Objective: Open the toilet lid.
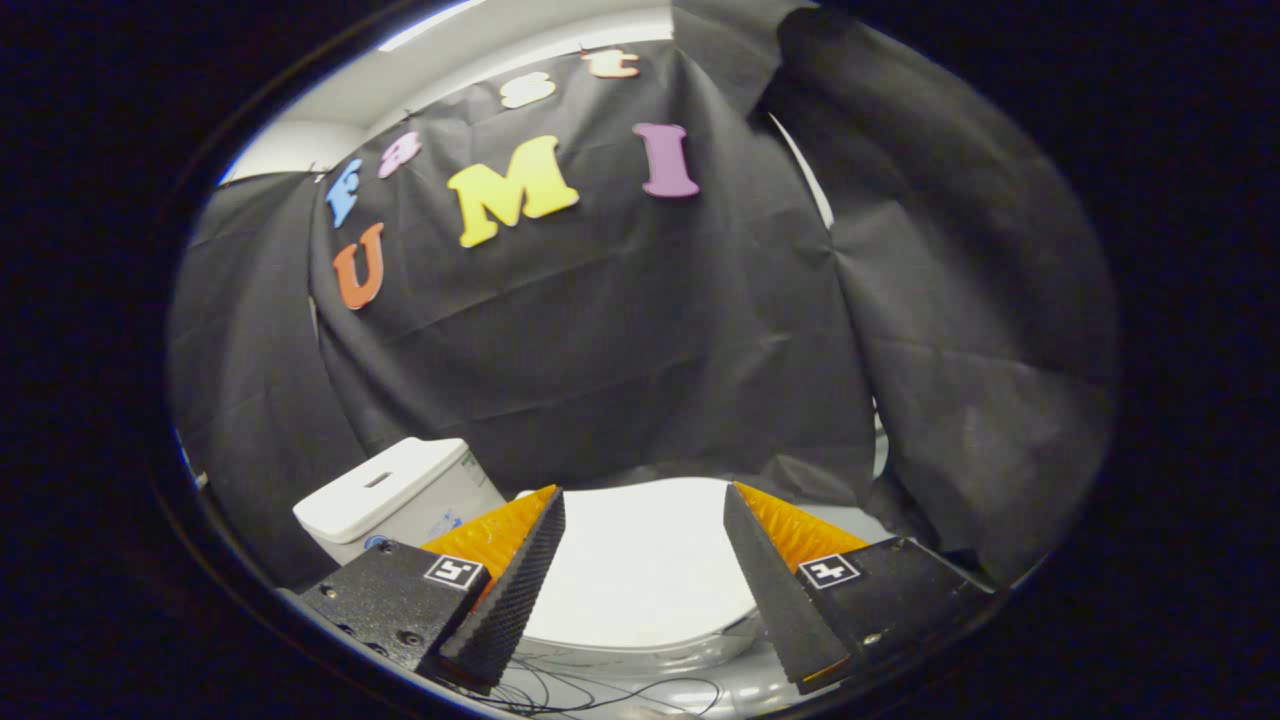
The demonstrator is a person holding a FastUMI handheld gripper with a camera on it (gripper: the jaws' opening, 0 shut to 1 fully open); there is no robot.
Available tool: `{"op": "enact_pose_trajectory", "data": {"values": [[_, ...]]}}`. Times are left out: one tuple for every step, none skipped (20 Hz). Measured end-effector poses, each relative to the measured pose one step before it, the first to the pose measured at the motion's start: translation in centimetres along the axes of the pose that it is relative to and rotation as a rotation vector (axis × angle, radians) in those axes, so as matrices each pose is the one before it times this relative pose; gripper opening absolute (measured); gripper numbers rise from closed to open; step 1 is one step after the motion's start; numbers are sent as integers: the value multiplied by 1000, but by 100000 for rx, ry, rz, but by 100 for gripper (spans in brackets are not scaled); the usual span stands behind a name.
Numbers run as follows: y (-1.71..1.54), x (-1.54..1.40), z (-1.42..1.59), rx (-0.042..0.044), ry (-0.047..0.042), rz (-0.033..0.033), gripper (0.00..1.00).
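Black cloth is being seen draped across the far wall. At the near left, a white cistern [385, 488] is standing; to its right the closed toilet lid [640, 570] is lying flat, framed between the fingers of the gripper [643, 560], which is being held wide open — nothing gripped. Probably the lid's near rim should be hooked from below and swung upward — its hinge is hidden, and thin wires [600, 690] below are hard to make out.

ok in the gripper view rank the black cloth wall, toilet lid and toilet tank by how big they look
1. Black cloth wall, by far the largest.
2. Toilet lid, closed, seen between the open gripper fingers.
3. Toilet tank.
The lid's nearness may exaggerate its lead over the tank.
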State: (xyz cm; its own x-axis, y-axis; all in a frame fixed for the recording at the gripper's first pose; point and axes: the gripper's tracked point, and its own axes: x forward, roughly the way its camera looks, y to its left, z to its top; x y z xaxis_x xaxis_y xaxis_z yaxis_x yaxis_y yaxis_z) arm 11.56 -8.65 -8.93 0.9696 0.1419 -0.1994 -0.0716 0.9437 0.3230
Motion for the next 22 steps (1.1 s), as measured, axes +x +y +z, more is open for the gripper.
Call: {"op": "enact_pose_trajectory", "data": {"values": [[-1366, 323, -699, 3632, 2074, -1400, 99], [-1252, 356, -884, 3386, 2389, -1428, 100], [-1146, 367, -841, 4003, 2157, -885, 100], [-1103, 426, -803, 4191, 2192, -1073, 100], [-1128, 328, -744, 2754, 2124, -1220, 100], [-1290, 385, -1064, 2984, 2279, -1662, 99], [-1026, 216, -606, 2191, 997, -801, 99], [-879, 254, -714, 1628, 1516, -1360, 99], [-857, 481, -645, 1694, 1616, -1459, 99], [-664, 296, -653, 2012, 2097, -412, 99], [-572, 240, -512, 2482, 1502, -92, 100], [-832, 53, -503, 3140, 1851, -14, 100], [-465, 325, -353, 2629, 1179, -127, 100], [-579, 652, -493, 2866, 1671, -373, 100], [-542, 418, -409, 2515, 1865, -980, 100], [-259, 541, -713, 3177, 1735, 279, 100], [-456, 645, -428, 3269, 1294, -28, 100], [-479, 163, -528, 3444, 1295, -132, 99], [-278, 300, -429, 3742, 1485, 639, 99], [-517, 92, -298, 3722, 1785, 205, 98], [-391, 95, -238, 3011, 1013, 512, 98], [-153, -72, -107, 2436, 843, 1083, 97]]}}
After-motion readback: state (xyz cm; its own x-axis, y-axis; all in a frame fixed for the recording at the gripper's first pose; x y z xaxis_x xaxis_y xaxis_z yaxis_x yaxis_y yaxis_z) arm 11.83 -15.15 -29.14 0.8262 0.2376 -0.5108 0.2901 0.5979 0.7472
